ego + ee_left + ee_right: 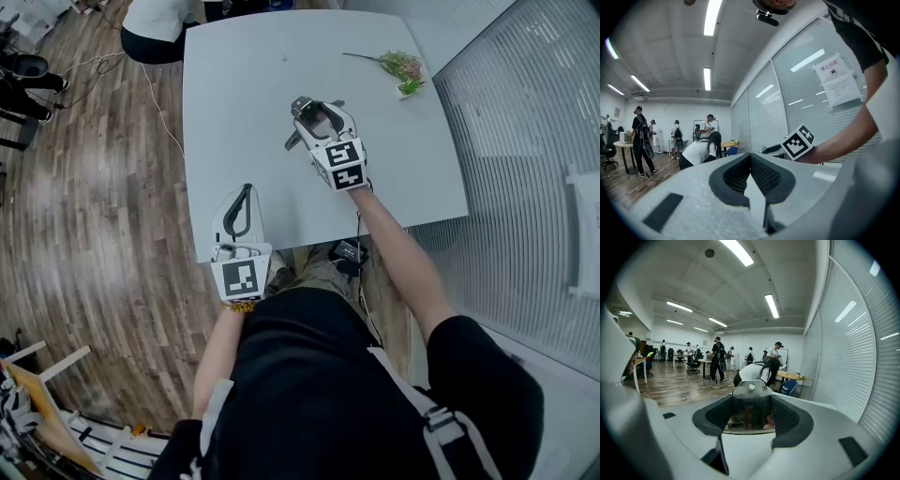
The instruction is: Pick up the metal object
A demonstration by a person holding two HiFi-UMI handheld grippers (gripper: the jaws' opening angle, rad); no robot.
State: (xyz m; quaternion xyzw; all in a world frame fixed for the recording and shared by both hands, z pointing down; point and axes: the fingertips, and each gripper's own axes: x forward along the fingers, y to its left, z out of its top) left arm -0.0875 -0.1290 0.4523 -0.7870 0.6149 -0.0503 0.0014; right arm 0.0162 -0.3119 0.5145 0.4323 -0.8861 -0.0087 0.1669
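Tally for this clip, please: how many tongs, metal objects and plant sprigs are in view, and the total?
Tongs: 2. The left tongs are shut and empty; the right tongs are shut on the metal object.
Metal object: 1, between the right jaws.
Plant sprig: 1, lying on the table.
Total: 4

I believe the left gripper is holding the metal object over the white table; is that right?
Not quite: the right gripper holds the metal object over the white table, as the right gripper view shows. The left gripper is shut and empty.
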